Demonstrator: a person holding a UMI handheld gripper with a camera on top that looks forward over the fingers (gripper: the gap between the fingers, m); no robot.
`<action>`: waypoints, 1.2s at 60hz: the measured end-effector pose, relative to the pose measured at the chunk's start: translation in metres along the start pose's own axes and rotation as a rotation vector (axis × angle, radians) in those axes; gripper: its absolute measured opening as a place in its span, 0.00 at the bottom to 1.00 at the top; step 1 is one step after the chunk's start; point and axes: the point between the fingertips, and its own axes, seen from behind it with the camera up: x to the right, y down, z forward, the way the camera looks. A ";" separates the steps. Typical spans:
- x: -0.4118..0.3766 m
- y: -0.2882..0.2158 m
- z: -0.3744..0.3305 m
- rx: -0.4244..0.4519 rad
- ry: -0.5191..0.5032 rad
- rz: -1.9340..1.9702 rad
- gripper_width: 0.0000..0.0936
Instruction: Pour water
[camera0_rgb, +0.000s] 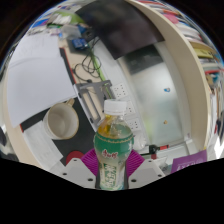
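A clear plastic bottle (112, 145) with a white cap and a green label stands upright between my fingers, lifted off the white table (35, 85). My gripper (112, 165) is shut on the bottle, the purple pads (82, 158) pressing its sides at label height. An empty white cup (61, 121) stands on the table just to the left of the bottle and a little beyond the fingers. The bottle holds a pale liquid.
A tangle of dark cables and small items (88, 63) lies farther back on the table. A grey panel (150, 85) stands to the right behind the bottle. Shelves with colourful things (205, 60) fill the far right.
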 end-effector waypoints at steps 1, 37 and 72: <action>0.005 -0.001 -0.004 0.016 -0.004 0.058 0.34; -0.019 0.025 0.057 0.333 -0.136 1.122 0.34; -0.056 0.042 0.061 0.326 -0.156 1.099 0.83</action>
